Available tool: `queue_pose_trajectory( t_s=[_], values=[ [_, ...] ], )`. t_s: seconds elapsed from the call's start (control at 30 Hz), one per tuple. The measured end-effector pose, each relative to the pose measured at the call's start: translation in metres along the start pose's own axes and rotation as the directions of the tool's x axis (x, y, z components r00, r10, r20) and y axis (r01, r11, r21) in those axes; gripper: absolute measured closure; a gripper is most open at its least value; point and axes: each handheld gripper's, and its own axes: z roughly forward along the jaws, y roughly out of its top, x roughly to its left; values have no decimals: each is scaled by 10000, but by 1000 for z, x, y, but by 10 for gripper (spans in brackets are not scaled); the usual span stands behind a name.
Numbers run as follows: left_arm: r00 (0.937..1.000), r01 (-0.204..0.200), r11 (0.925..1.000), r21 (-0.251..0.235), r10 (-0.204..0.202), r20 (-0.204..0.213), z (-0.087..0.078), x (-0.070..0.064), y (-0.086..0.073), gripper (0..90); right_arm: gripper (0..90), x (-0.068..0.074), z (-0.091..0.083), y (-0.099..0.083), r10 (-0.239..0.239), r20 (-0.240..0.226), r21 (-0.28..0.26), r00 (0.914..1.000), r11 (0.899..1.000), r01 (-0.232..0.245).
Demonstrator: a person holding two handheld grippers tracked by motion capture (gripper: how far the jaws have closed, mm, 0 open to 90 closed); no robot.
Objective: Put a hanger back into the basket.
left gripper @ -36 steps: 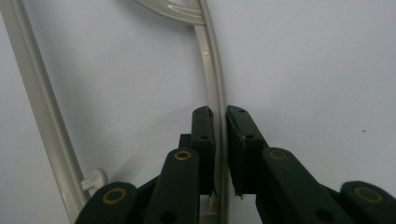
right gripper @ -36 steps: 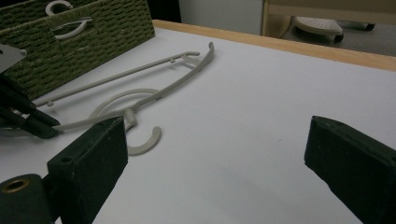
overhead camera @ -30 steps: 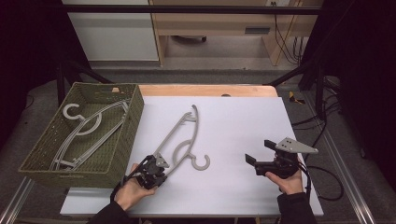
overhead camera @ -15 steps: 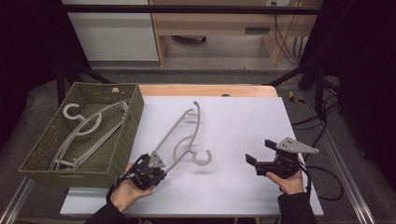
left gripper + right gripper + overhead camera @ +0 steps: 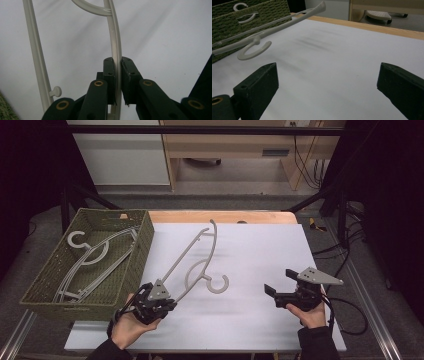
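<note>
From the high view, the left claw (image 5: 159,296) sits at the near left of the white desk (image 5: 260,255), clenched on one end of a pale plastic hanger (image 5: 200,255). The hanger slants away toward the far middle, its hook (image 5: 218,284) hanging near the desk's centre. A green woven basket (image 5: 127,270) stands just left of the desk, holding more hangers (image 5: 90,260). The right claw (image 5: 280,290) rests near right, well apart from the hanger.

In the left gripper view, both jaws pinch the hanger's curved arm (image 5: 116,50).

In the right gripper view, the jaws stand wide apart, grasping nothing; the hanger (image 5: 274,27) floats above the desk at far left.
</note>
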Motion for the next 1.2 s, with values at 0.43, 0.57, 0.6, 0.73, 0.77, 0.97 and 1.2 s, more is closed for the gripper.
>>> queue_pose_trajectory(
  t_s=[0.43,0.57,0.6,0.73,0.77,0.97,1.2],
  values=[
    [9992,-369,9953,-897,380,101,-42,1,9,822,42,-1,-1,0,-40,-24,-26,10000,10000,40],
    [9988,-484,9927,-1107,486,-10,-53,5,11,822,42,-1,-1,0,-28,-18,-31,10000,10000,28],
    [9988,-479,9915,-1209,479,-28,-56,7,12,822,42,-1,-1,0,-30,-9,-39,10000,10000,30],
    [9986,-524,9887,-1408,520,-61,-64,13,13,823,42,-1,-1,1,-45,-52,-27,10000,10000,45],
    [9987,-514,9882,-1445,515,-29,-69,18,15,823,42,-1,-1,1,-44,-14,-34,10000,10000,44],
    [9973,-722,9898,-1230,700,-218,-86,34,23,823,43,-1,-1,1,-17,-7,-53,10000,10000,17],
    [9957,-656,9931,-976,588,-714,-101,60,23,822,43,-1,-1,1,-19,-2,-37,10000,10000,19]
  ],
)
